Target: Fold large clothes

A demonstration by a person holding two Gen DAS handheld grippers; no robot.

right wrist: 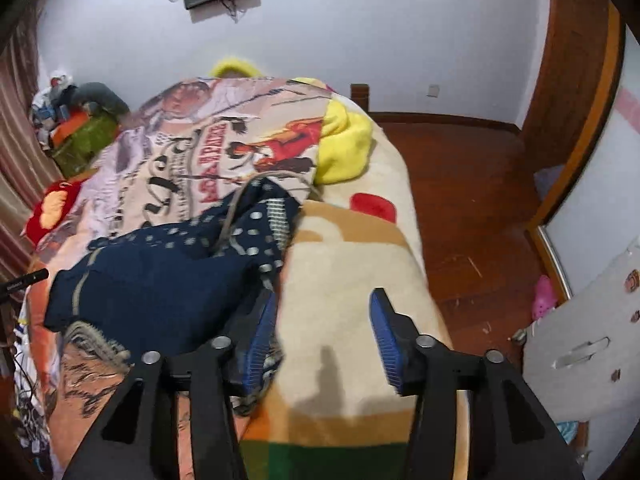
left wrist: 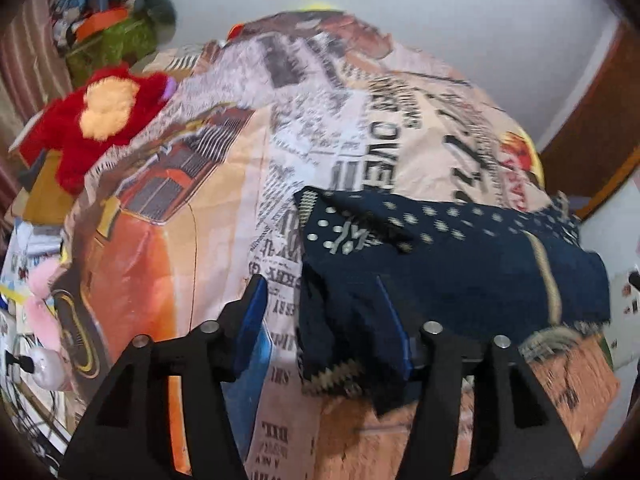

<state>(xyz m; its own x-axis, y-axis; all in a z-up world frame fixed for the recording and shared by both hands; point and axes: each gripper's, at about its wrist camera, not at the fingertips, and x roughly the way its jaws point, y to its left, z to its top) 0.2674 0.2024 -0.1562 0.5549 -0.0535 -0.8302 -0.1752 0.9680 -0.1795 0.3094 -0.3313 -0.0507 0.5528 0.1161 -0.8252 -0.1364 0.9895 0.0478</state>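
Observation:
A dark navy garment with pale dots and beige trim lies folded on the bed; it also shows in the right wrist view. My left gripper is open at the garment's left end, with the cloth's edge hanging between the jaws and over the right finger. My right gripper is open at the garment's right end, its left finger against the cloth and its right finger over the beige blanket. Neither grips the garment.
The bed carries a newspaper-print cover and a beige blanket with a yellow cloth. A red plush toy and a cluttered green box sit at the left. Wooden floor lies right of the bed.

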